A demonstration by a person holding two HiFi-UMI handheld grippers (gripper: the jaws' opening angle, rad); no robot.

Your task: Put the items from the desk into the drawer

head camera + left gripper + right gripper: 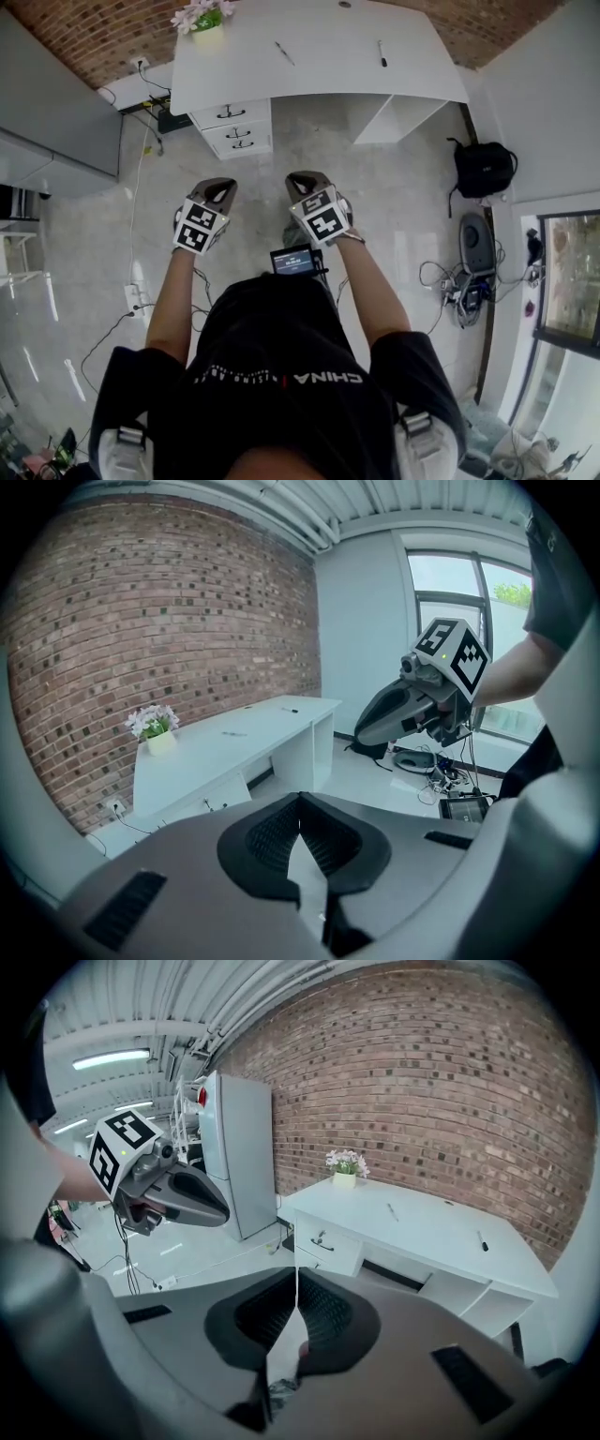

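Note:
A white desk (319,56) stands well ahead of me against a brick wall. A thin pen (284,53) and a black marker (382,52) lie on its top, and a small pot of flowers (204,21) sits at its left corner. Two shut drawers (234,127) hang under the left end. My left gripper (214,192) and right gripper (305,180) are held side by side over the floor, far short of the desk, both shut and empty. The right gripper view shows the pen (392,1211), marker (482,1240) and drawers (323,1239).
A black backpack (483,169) leans at the right wall, with cables and devices (469,272) on the floor below it. A grey cabinet (56,122) stands at left. Wires trail from the wall by the drawers. A small screen (293,261) hangs at the person's waist.

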